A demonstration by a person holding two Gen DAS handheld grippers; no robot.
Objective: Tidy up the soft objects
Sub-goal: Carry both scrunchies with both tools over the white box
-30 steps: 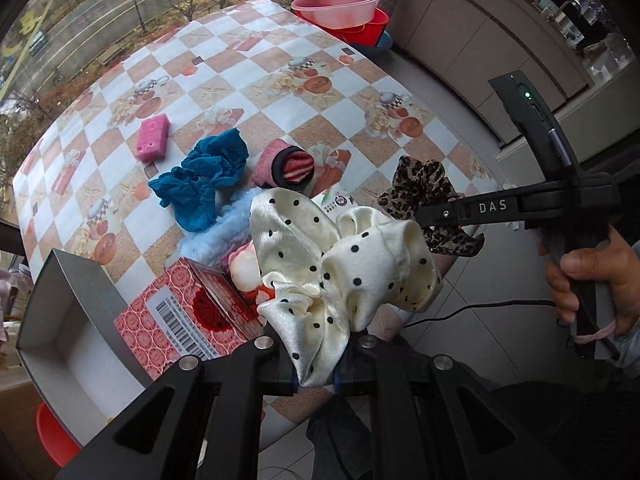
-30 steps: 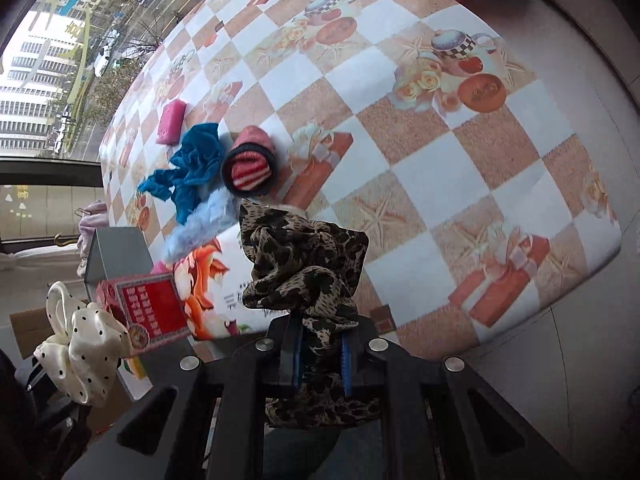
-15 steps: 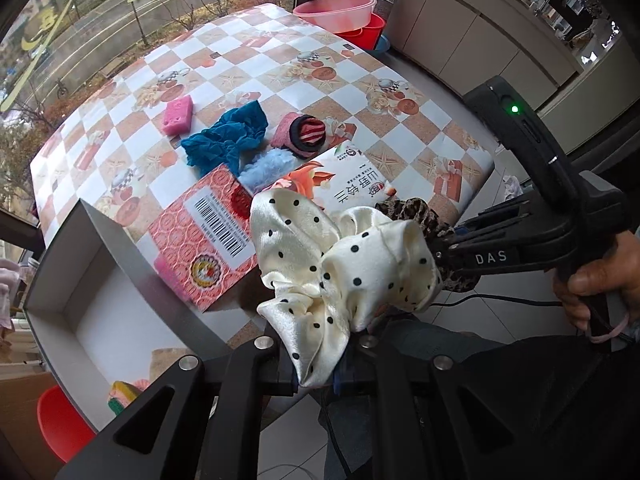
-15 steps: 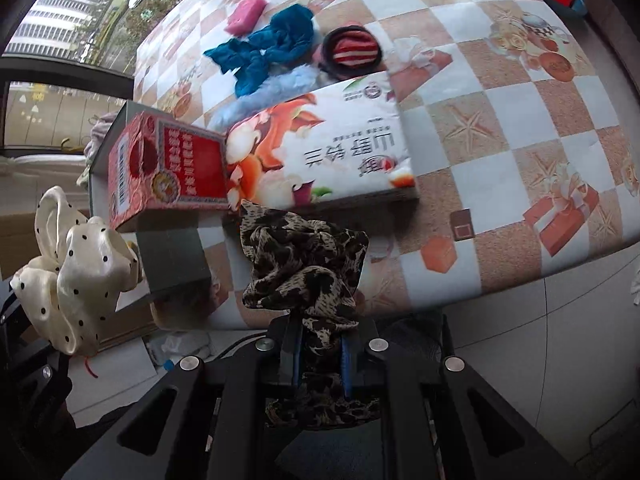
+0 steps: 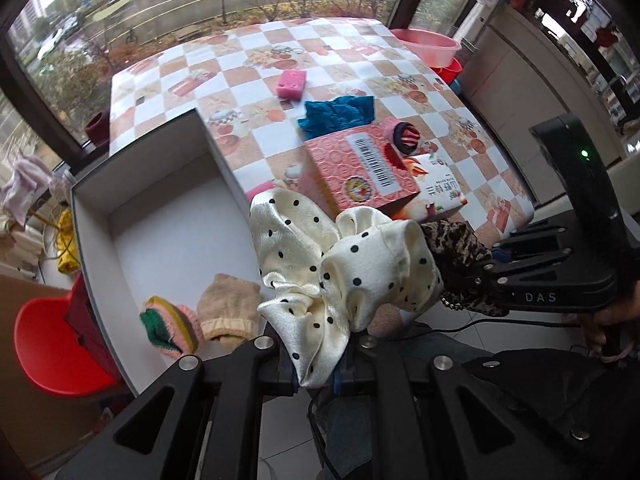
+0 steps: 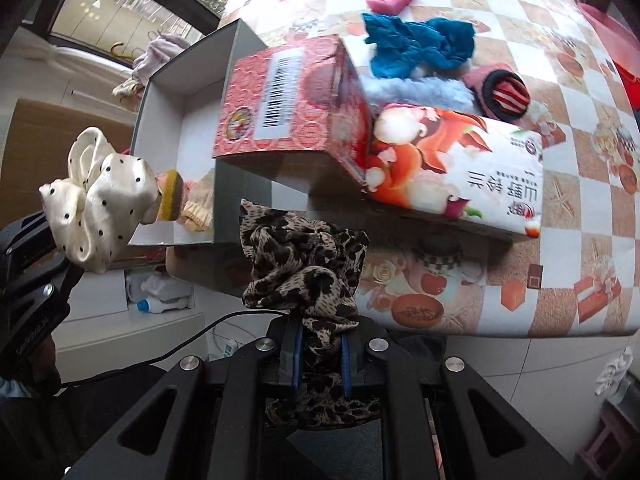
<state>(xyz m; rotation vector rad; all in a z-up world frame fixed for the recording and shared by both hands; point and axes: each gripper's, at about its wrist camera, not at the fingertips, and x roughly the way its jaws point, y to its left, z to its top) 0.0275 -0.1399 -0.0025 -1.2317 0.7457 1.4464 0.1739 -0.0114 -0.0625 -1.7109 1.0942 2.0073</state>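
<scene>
My left gripper (image 5: 316,378) is shut on a cream polka-dot scrunchie (image 5: 340,268), held beside the open white box (image 5: 172,240); the scrunchie also shows in the right wrist view (image 6: 100,200). My right gripper (image 6: 320,356) is shut on a leopard-print scrunchie (image 6: 304,264), off the table's near edge; it also shows in the left wrist view (image 5: 460,260). Inside the box lie a beige knit piece (image 5: 228,304) and a striped knit piece (image 5: 168,324). On the table lie a teal cloth (image 6: 416,48), a pale blue fluffy piece (image 6: 416,92) and a pink-and-black sock roll (image 6: 500,88).
A red patterned box (image 6: 288,96) and a printed tissue box (image 6: 460,172) stand at the table's near edge by the white box. A pink sponge (image 5: 292,82) lies farther back. Pink and red basins (image 5: 428,46) stand past the far corner. A red stool (image 5: 52,344) stands under the box.
Both grippers have pulled back from the table and swung left toward the white box, each still holding its scrunchie. The inside of the box with the knit pieces has come into view.
</scene>
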